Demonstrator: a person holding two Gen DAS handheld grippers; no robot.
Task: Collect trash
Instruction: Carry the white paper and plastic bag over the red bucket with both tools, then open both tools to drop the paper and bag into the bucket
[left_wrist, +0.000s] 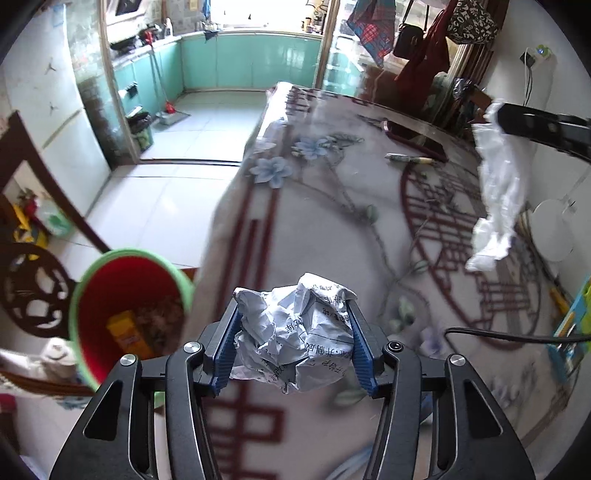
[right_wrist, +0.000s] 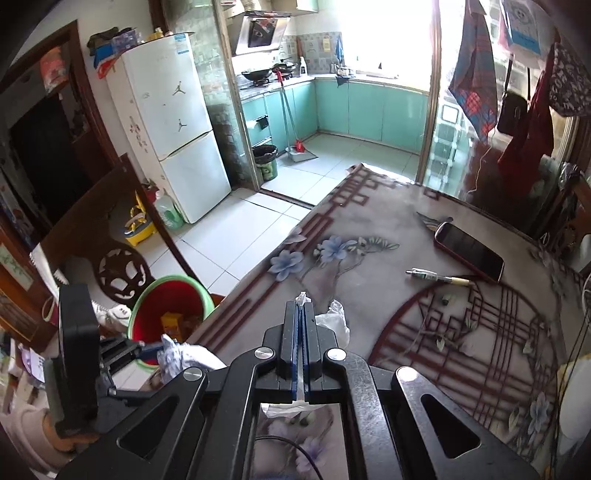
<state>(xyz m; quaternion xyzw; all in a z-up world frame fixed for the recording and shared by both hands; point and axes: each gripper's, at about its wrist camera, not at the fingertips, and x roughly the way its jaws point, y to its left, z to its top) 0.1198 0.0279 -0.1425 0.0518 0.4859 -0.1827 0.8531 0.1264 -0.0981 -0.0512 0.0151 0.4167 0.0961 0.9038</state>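
Observation:
My left gripper (left_wrist: 293, 306) is shut on a crumpled ball of printed paper (left_wrist: 295, 343), its blue pads (left_wrist: 225, 343) pressing both sides. It hangs over the table's near-left edge. Beside that edge stands a red bin with a green rim (left_wrist: 129, 314), with scraps and a yellow packet inside. At the upper right, my right gripper (left_wrist: 496, 114) is shut on a limp white tissue (left_wrist: 498, 199) that dangles above the table. In the right wrist view the jaws of my right gripper (right_wrist: 303, 302) are pinched on the tissue (right_wrist: 334, 321), and the bin (right_wrist: 170, 291) lies lower left.
A floral cloth covers the table (left_wrist: 332, 206). A phone (right_wrist: 469, 253) and a pen (right_wrist: 439, 277) lie at its far right, and a black cable (left_wrist: 498, 332) runs in from the right. A carved wooden chair (right_wrist: 122, 273) stands beside the bin, with tiled floor (right_wrist: 236, 251) beyond.

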